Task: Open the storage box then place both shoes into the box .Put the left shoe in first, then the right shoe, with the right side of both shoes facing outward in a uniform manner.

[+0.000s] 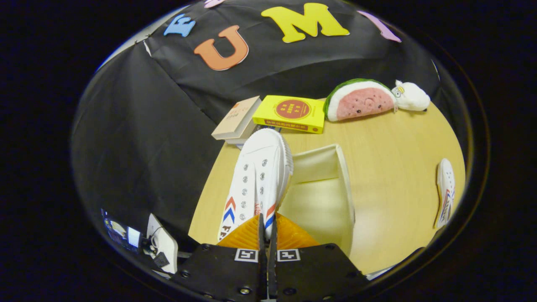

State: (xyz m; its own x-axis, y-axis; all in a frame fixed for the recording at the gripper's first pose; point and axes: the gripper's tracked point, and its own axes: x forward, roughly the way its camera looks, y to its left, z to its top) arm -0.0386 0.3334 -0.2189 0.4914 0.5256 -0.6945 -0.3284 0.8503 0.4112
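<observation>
Table (390, 138): books (289, 112), box (331, 188), shoe (445, 191).

Close above tongs (267, 228), facing downward-forward over table (390, 167)

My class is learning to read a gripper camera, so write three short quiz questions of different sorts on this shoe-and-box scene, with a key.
1. True or false: the gripper is shut on a white shoe.
2. Multiple choice: where is the other shoe? A) inside the box B) on the table, off to the right of the box C) on the yellow book
3. Fill in: beyond the open box, next to the yellow book, lies a plush slice of ____.

Key: 1 true; 2 B; 3 watermelon.
</observation>
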